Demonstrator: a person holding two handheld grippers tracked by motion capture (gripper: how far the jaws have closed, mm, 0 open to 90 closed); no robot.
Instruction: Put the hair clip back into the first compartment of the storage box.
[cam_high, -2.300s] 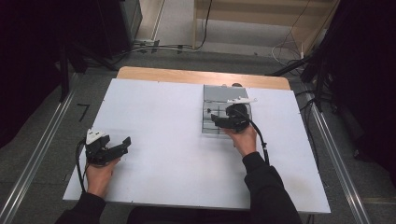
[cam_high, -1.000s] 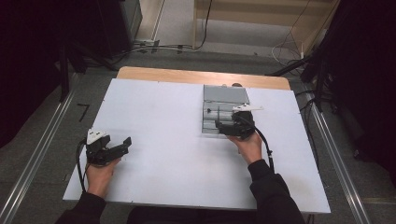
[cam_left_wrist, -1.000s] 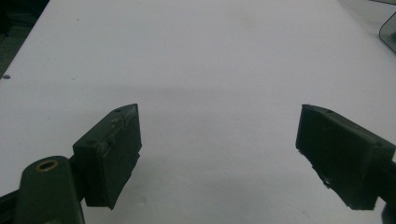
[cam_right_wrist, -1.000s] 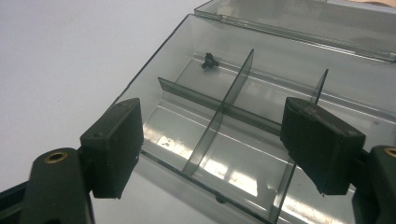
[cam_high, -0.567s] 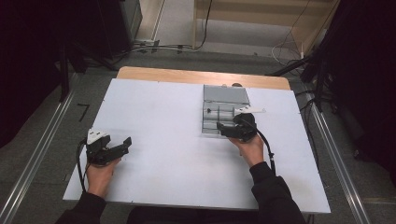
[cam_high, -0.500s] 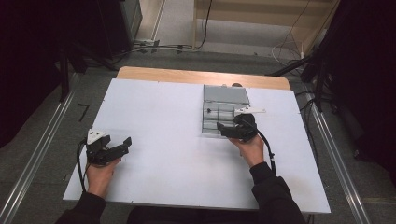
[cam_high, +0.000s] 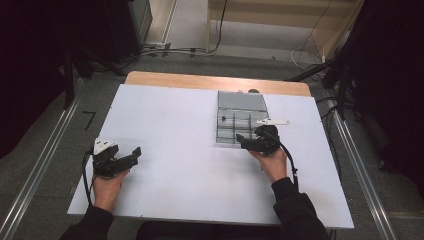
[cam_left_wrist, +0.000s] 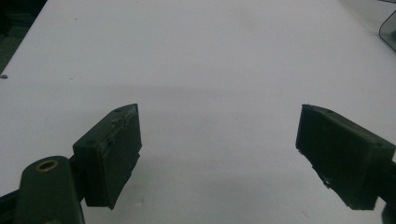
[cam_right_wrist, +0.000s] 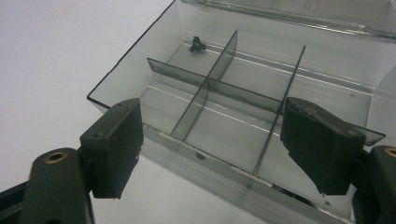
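A clear grey compartment box (cam_high: 240, 117) lies on the white table (cam_high: 175, 130), right of centre, its lid folded open at the back. In the right gripper view the box (cam_right_wrist: 243, 93) shows crossed dividers, and a small black part (cam_right_wrist: 197, 45) lies in a far compartment. My right gripper (cam_high: 241, 143) hovers at the box's near edge, open with nothing between its jaws (cam_right_wrist: 212, 121). My left gripper (cam_high: 131, 156) rests at the table's near left, also open and empty (cam_left_wrist: 219, 135), pointing across bare tabletop.
A wooden strip (cam_high: 210, 82) runs along the table's far edge. Metal rails (cam_high: 45, 150) flank the table on both sides, and cables lie on the floor behind it. A corner of the box (cam_left_wrist: 390, 28) appears at the top right of the left gripper view.
My right gripper has drawn back from over the box to its near edge. The left gripper has stayed still.
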